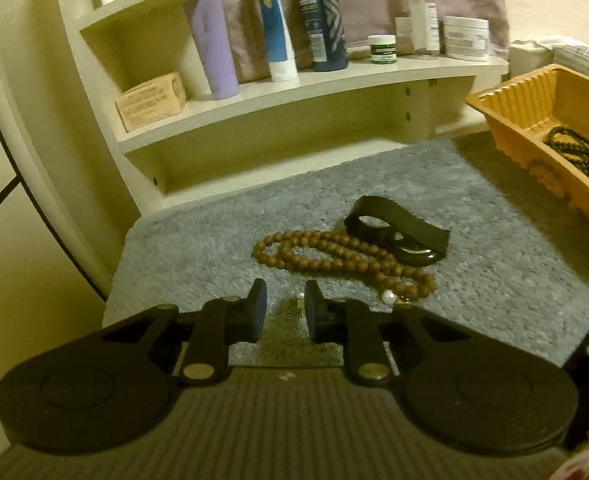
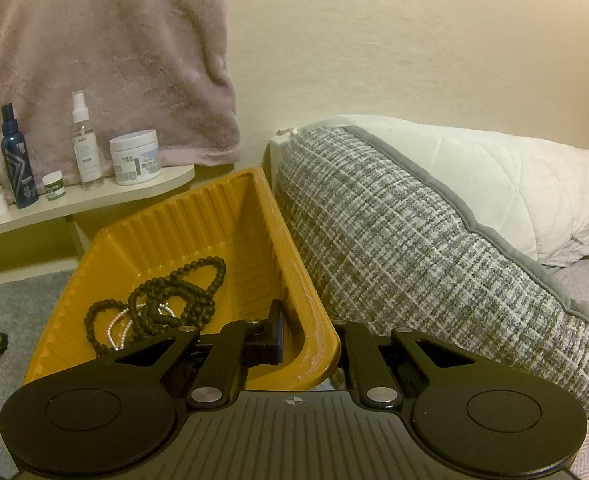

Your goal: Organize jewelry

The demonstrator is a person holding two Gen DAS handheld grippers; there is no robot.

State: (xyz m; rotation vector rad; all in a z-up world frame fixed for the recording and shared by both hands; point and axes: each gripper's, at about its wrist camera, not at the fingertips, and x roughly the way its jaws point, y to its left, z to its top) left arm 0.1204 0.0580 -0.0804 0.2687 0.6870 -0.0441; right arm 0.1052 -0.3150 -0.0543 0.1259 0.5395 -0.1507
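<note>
Beside the orange tray (image 1: 506,136), on the grey mat, lies the brown bead necklace (image 1: 334,258); the left gripper (image 1: 285,312), slightly open and empty, should straddle its near pearl end; the right gripper (image 2: 306,336), closed on the tray's wall, steadies it.

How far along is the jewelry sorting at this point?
Done: black bead necklace and a pearl strand lie in the orange tray. In hand: right gripper clamps the tray's wall; left gripper, jaws apart, holds nothing. Left: brown bead necklace and black band on the grey mat.
</note>
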